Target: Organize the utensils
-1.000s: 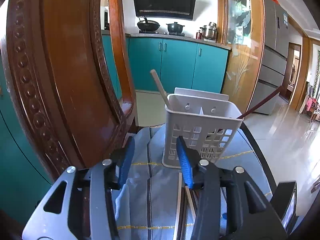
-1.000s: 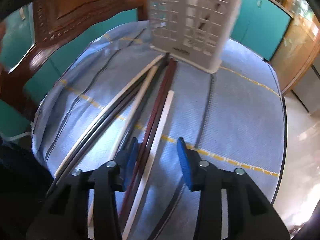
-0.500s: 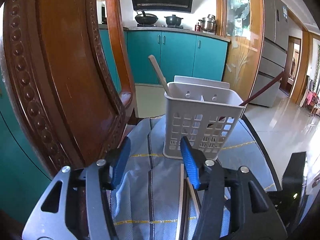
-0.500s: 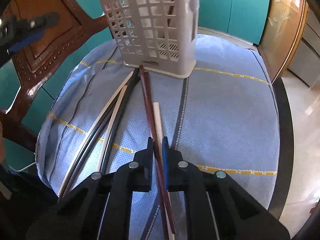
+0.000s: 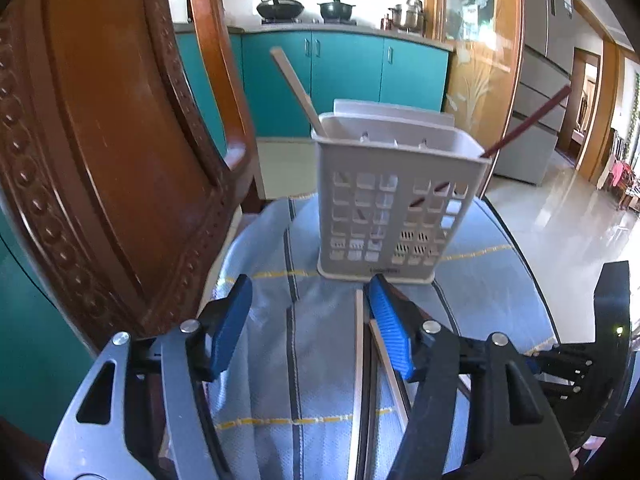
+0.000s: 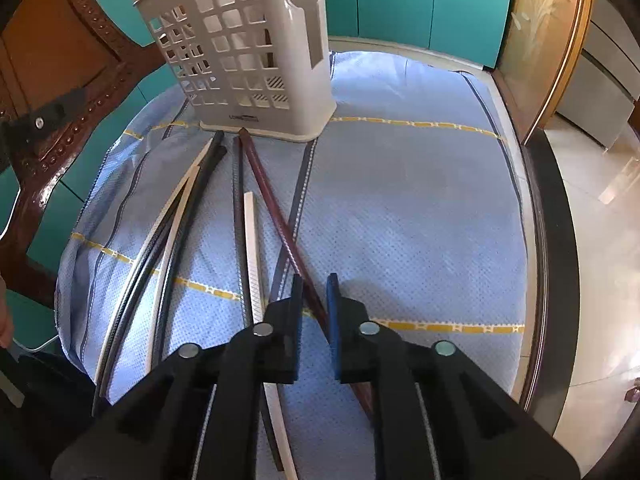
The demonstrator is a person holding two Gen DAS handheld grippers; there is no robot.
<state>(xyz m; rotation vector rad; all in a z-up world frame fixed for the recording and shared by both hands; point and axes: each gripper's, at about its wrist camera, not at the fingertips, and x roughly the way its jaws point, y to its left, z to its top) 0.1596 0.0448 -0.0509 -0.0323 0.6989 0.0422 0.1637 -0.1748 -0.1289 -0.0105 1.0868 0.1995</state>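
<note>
A white slotted utensil holder (image 5: 400, 204) (image 6: 248, 52) stands on a blue cloth-covered table (image 6: 400, 220). It holds a pale chopstick (image 5: 294, 88) and a dark red chopstick (image 5: 528, 120). Several chopsticks lie on the cloth in front of it: pale ones (image 6: 252, 240), black ones (image 6: 192, 200) and a dark red one (image 6: 276, 208). My right gripper (image 6: 314, 292) hangs low over the dark red chopstick, jaws a narrow gap apart, the stick running between them. My left gripper (image 5: 308, 320) is open and empty above the cloth, short of the holder.
A carved wooden chair back (image 5: 100, 160) rises close on the left of the table. The right gripper's body (image 5: 600, 340) shows at the left wrist view's right edge. Teal kitchen cabinets (image 5: 348, 76) and a tiled floor (image 5: 560, 232) lie beyond the table's dark rim (image 6: 548, 240).
My right gripper closed from wide open to nearly shut around the dark red chopstick, then its jaws parted slightly. The left gripper drew back a little from the holder and stayed open.
</note>
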